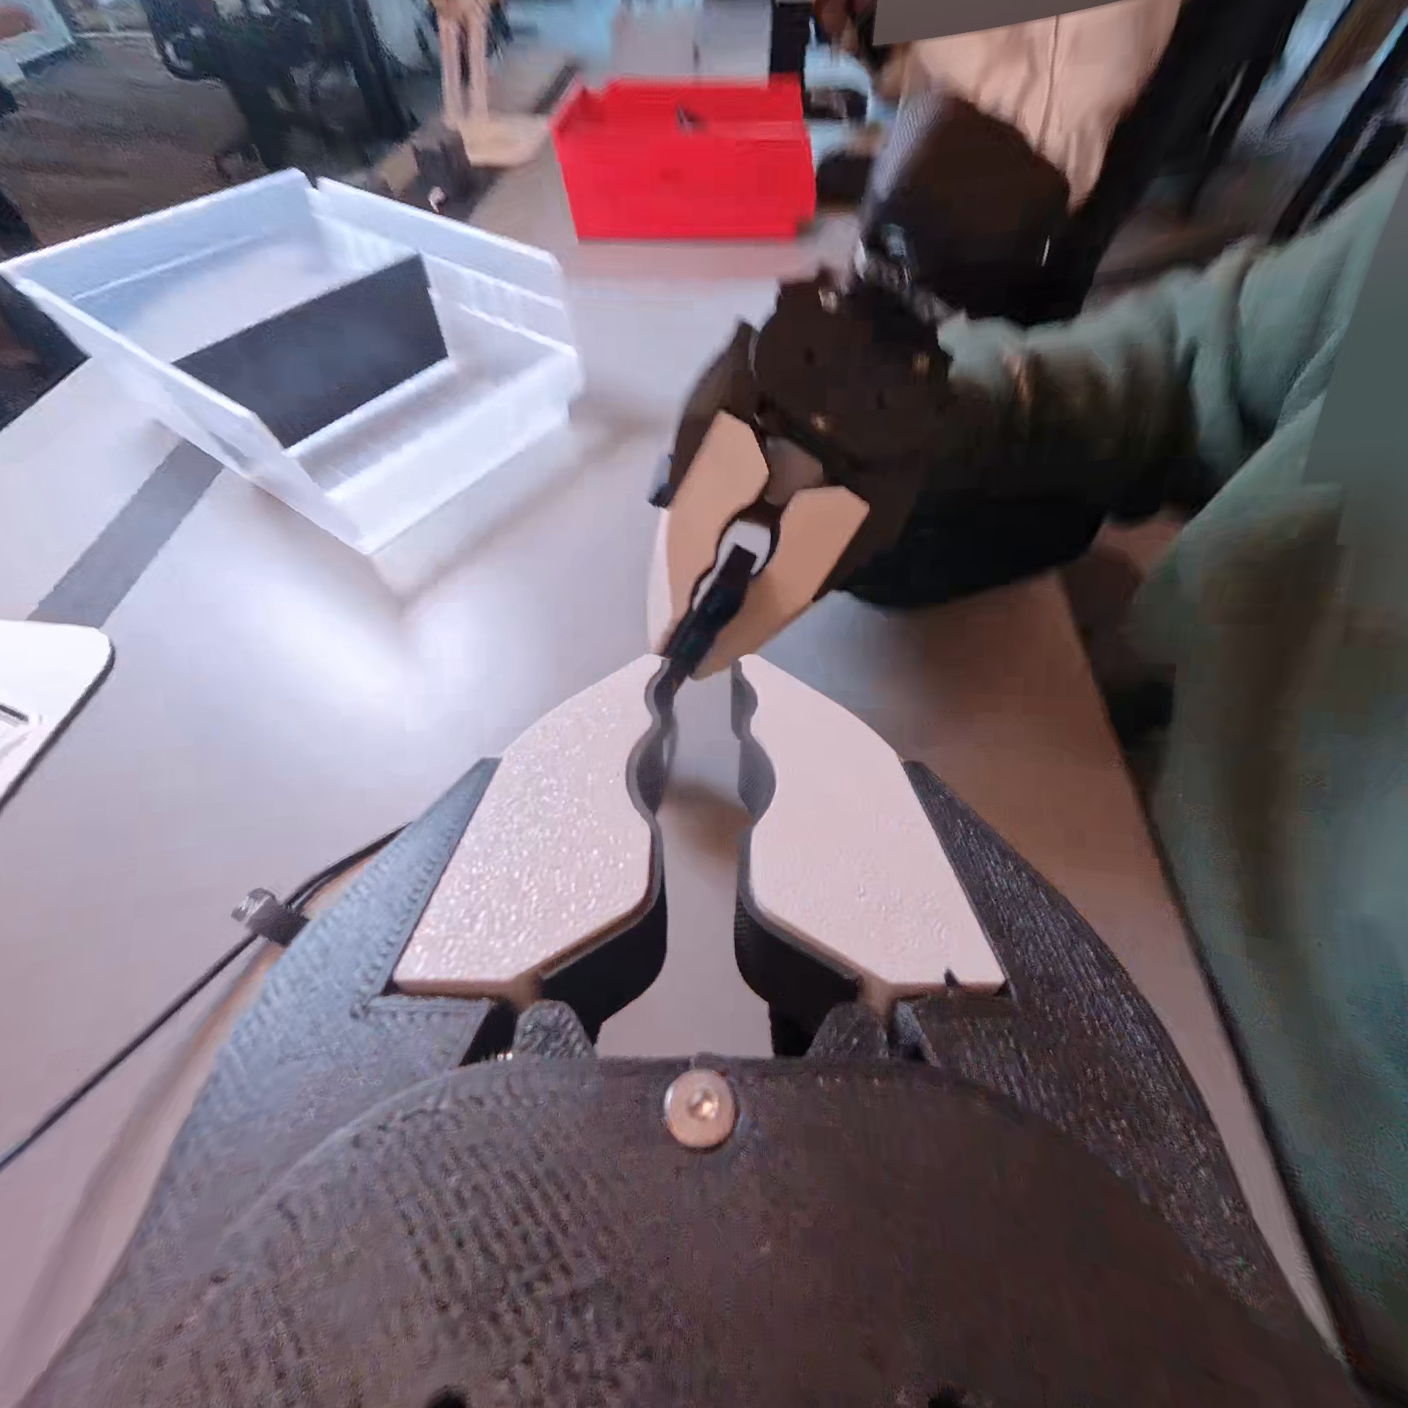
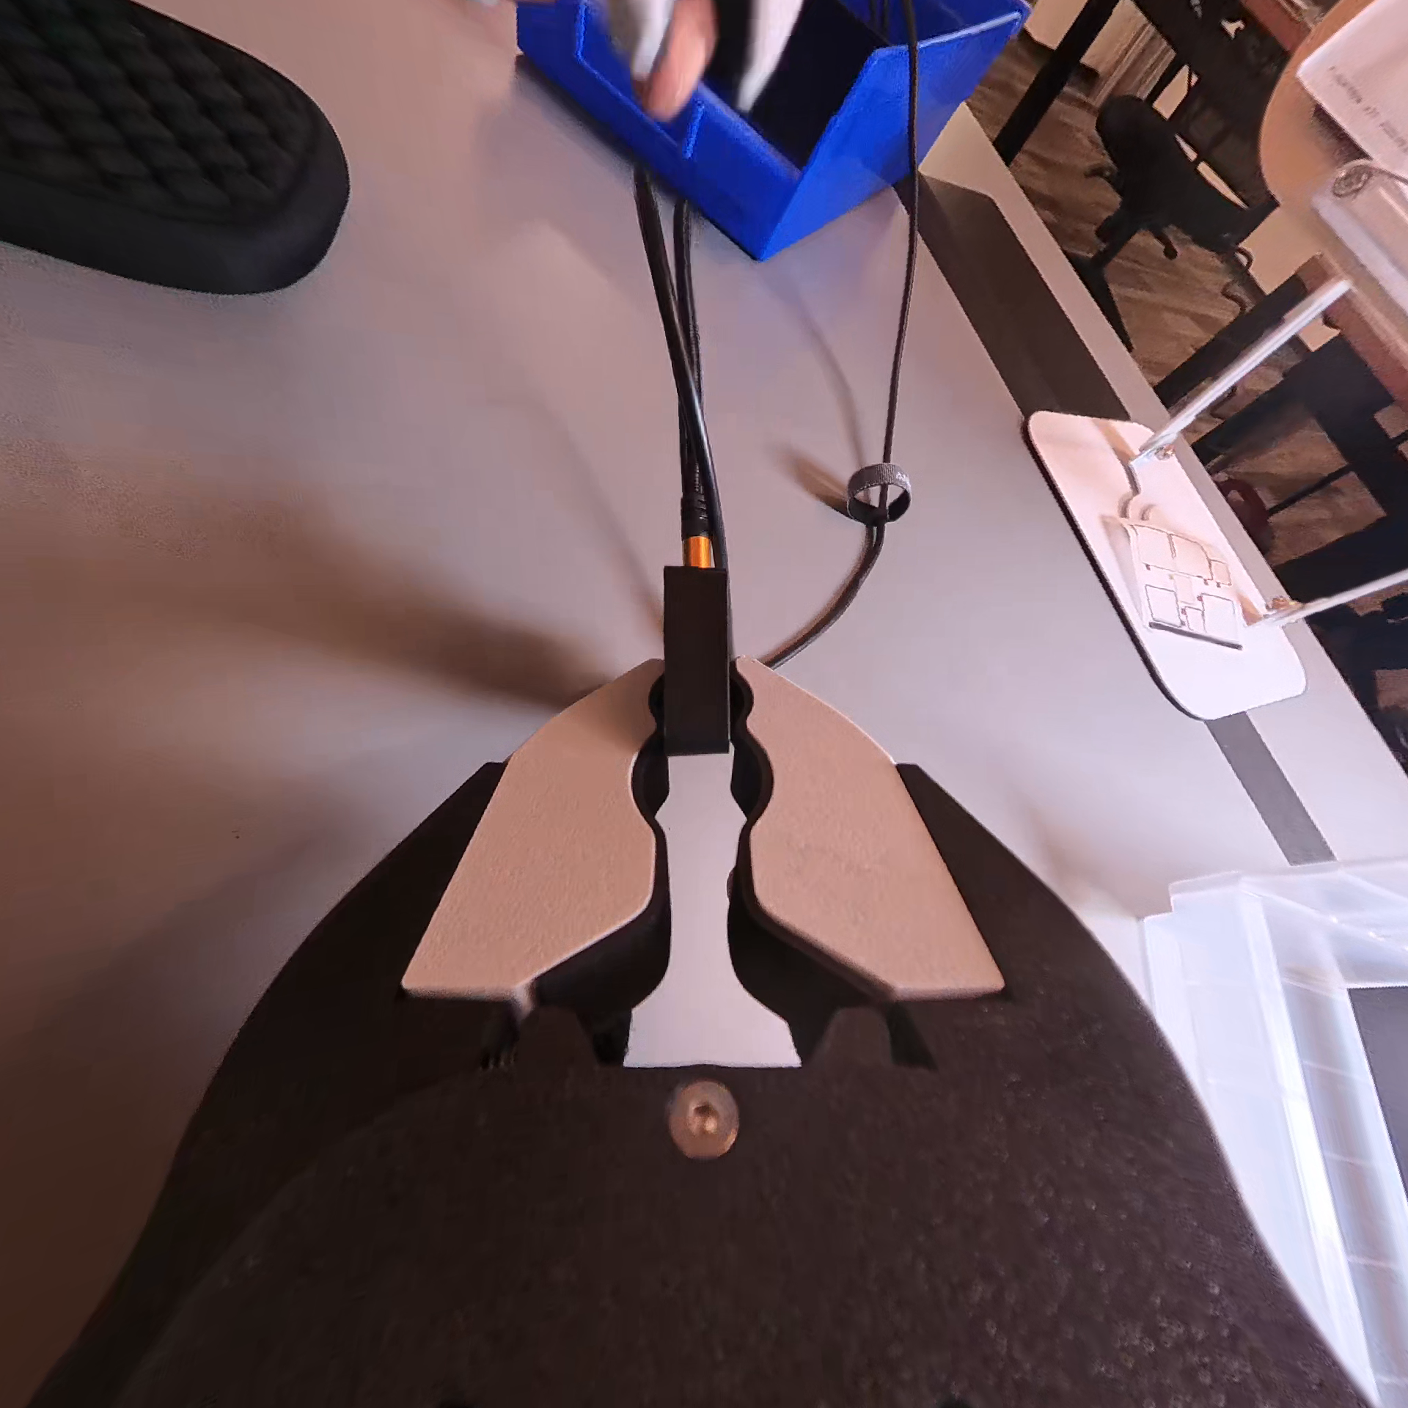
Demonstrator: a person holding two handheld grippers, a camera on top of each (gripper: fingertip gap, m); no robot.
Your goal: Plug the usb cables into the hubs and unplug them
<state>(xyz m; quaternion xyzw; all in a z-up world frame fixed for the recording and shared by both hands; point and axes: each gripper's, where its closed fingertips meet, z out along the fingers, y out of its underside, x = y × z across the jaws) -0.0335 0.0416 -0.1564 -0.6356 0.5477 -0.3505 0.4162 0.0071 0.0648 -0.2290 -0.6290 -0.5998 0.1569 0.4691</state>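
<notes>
Facing the right gripper [image 1: 712, 609], the left gripper [image 1: 697, 678] stood with fingers parted, empty, a thin cable [image 1: 661, 731] beside one fingertip. Seen from the right wrist, the right gripper [image 2: 697, 682] clamped a black hub [image 2: 695, 659], one cable [image 2: 689, 396] plugged in; unplugging remained.

On the grey counter [image 1: 320, 686] a clear bin [image 1: 320, 366] is seen, with a red box [image 1: 686, 175] set well behind it. In the right wrist view, a blue bin [image 2: 800, 152] and a black pad [image 2: 152, 145] are shown at the far side.
</notes>
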